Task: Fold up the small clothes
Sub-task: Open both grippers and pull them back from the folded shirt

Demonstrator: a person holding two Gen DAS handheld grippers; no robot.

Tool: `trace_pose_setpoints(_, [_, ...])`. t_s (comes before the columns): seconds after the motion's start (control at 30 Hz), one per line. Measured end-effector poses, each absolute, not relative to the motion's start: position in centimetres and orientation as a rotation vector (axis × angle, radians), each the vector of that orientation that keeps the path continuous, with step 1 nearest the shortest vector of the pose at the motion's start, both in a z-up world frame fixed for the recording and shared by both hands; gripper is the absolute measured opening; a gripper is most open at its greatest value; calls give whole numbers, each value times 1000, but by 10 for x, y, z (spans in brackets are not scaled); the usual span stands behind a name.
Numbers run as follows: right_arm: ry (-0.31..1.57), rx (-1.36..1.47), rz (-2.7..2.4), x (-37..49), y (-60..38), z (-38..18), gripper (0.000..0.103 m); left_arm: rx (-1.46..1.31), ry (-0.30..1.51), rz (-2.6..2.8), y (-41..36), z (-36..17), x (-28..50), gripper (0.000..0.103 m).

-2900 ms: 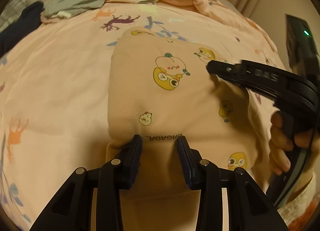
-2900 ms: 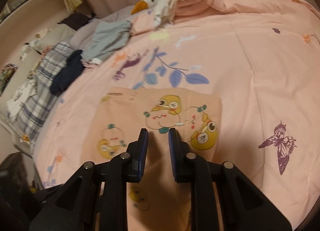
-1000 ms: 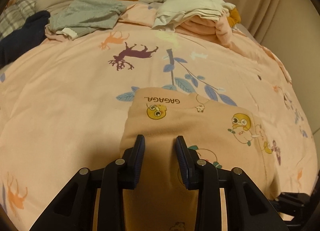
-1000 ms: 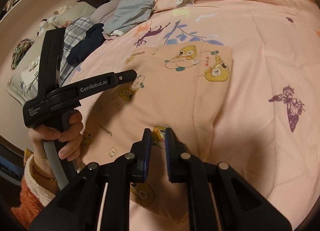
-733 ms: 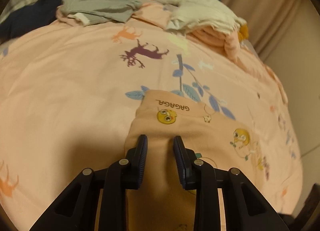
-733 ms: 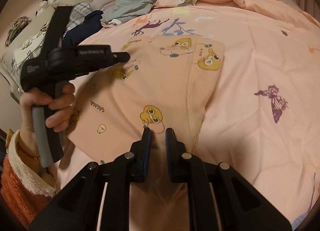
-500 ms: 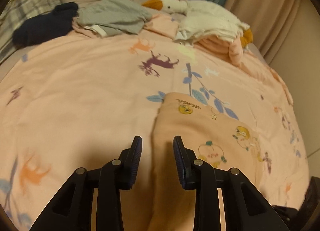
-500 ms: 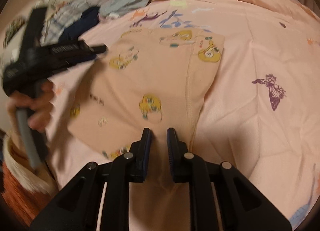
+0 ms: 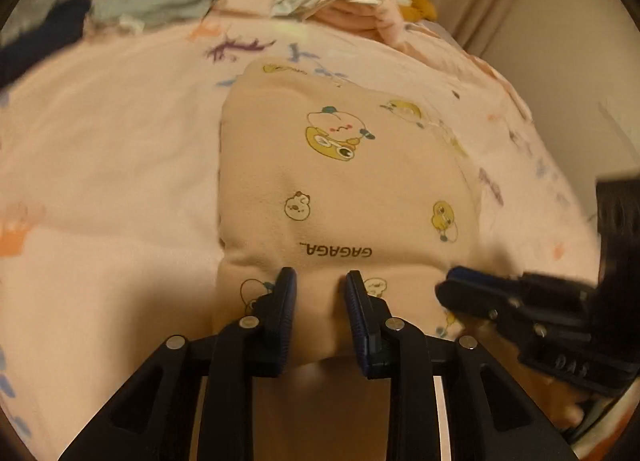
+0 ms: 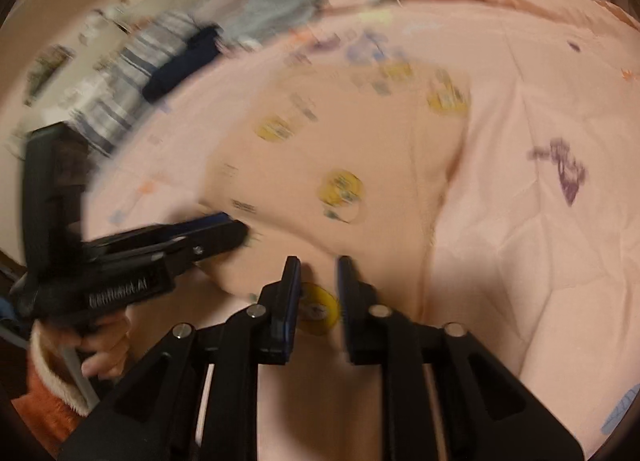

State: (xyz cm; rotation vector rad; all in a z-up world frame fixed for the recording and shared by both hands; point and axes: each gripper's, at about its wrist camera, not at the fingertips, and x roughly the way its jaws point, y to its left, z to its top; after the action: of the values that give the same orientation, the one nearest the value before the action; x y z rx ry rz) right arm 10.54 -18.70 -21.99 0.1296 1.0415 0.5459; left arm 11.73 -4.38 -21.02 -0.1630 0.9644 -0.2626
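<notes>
Left wrist view: the left gripper (image 9: 320, 281) pinches the near hem of the peach garment (image 9: 340, 181) lying on the bed (image 9: 100, 141). Right wrist view – blurred – the right gripper (image 10: 318, 273) clamps the hem alongside; uneven pulling could skew the fold.

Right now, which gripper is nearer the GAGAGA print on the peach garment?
Left. The left gripper, whose jaws have just been closing with the peach garment between them, sits directly below the GAGAGA print; the right gripper is farther off to its right.
</notes>
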Motion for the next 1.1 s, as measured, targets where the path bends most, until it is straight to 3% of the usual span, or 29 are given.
trace_pose_setpoints(0.27, [1005,76,528,92,-190,-218,15,-118,963,-244,-42,-210,100,28])
trace_pose_setpoints(1.1, [1132,46,522,89,-195,-217,18,-23,1028,-189,-39,-206,64,28])
